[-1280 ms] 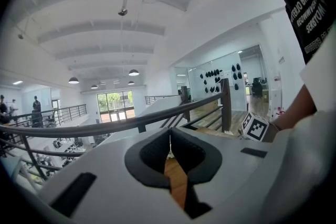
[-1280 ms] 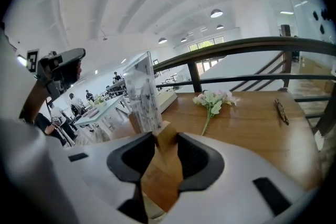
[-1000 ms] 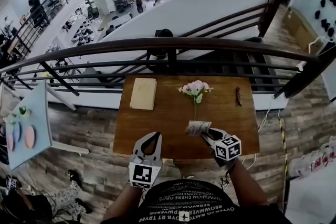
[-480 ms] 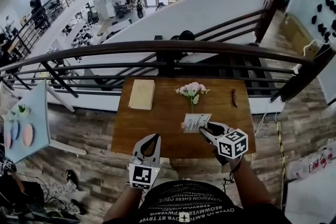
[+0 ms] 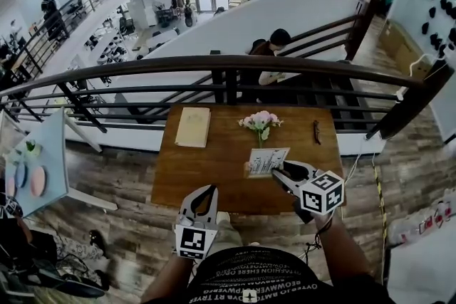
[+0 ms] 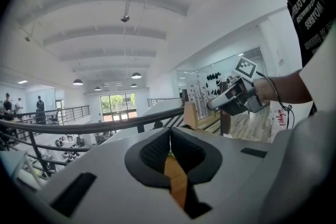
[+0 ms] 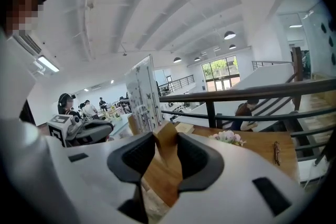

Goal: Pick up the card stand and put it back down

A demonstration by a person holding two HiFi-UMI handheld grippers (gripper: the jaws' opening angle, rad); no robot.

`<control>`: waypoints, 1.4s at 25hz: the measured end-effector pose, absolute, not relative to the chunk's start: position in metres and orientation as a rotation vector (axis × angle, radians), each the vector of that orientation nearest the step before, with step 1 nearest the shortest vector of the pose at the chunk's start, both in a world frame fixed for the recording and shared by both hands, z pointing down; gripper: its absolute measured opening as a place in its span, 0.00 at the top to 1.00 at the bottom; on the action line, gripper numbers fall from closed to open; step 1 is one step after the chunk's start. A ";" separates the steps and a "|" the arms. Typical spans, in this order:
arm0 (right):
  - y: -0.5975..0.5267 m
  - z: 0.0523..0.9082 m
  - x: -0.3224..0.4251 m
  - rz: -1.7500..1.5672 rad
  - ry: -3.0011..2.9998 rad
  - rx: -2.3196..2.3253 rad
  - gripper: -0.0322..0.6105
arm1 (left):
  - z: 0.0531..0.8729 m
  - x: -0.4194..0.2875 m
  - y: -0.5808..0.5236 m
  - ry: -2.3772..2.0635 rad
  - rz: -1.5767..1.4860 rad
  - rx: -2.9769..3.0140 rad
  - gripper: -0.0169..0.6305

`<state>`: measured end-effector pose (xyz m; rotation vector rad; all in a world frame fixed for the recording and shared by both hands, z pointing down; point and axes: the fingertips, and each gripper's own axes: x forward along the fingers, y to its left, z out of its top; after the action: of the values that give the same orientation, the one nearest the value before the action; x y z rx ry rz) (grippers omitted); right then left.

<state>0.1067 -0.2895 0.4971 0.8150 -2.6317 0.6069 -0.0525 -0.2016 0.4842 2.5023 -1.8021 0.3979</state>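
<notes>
1. Head view: wooden surface (image 5: pixel 206 171) with its far edge hard against a dark railing (image 5: pixel 228 66). Near edge at the person's torso, left and right edges open to plank floor (image 5: pixel 121 174).
2. Right claw (image 5: pixel 276 169) clenched on the card stand (image 5: pixel 268 160), over the right front part of the surface. Seemingly lifted clear of the wood, card face tilted up toward the camera.
3. In the right gripper view, wooden base of the stand wedged between both pads, pale card rising just left of it.
4. Left claw (image 5: pixel 206 190) closed with nothing in it, pads together in the left gripper view. Poised at the near edge, left of the right claw and well apart from the stand.
5. Bare wood across the middle and left front, open room on every side of the stand but the far one.
6. Toward the far edge, well apart from one another: tan notebook (image 5: pixel 193 127) at the left, pink flower sprig (image 5: pixel 261 121) in the middle just beyond the stand, small dark object (image 5: pixel 316 131) at the right.
7. Beyond the railing, a person (image 5: pixel 271 46) on the lower level. Left of the surface, a pale blue board (image 5: pixel 50 153) carrying a few round coloured pieces.
</notes>
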 end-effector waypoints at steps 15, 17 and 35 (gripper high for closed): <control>-0.298 0.460 0.116 0.580 -2.711 0.867 0.73 | 0.459 -0.058 -0.210 -1.851 0.409 2.526 0.93; -0.301 0.464 0.116 0.578 -2.704 0.874 0.74 | 0.462 -0.060 -0.211 -1.853 0.415 2.516 0.93; -0.330 0.588 0.106 0.707 -2.612 0.947 0.77 | 0.482 -0.073 -0.251 -1.777 0.457 2.498 0.93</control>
<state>0.1055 -0.3303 0.5876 0.9473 -2.6122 0.7069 -0.0729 -0.2513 0.4823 2.4981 -1.7766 0.4569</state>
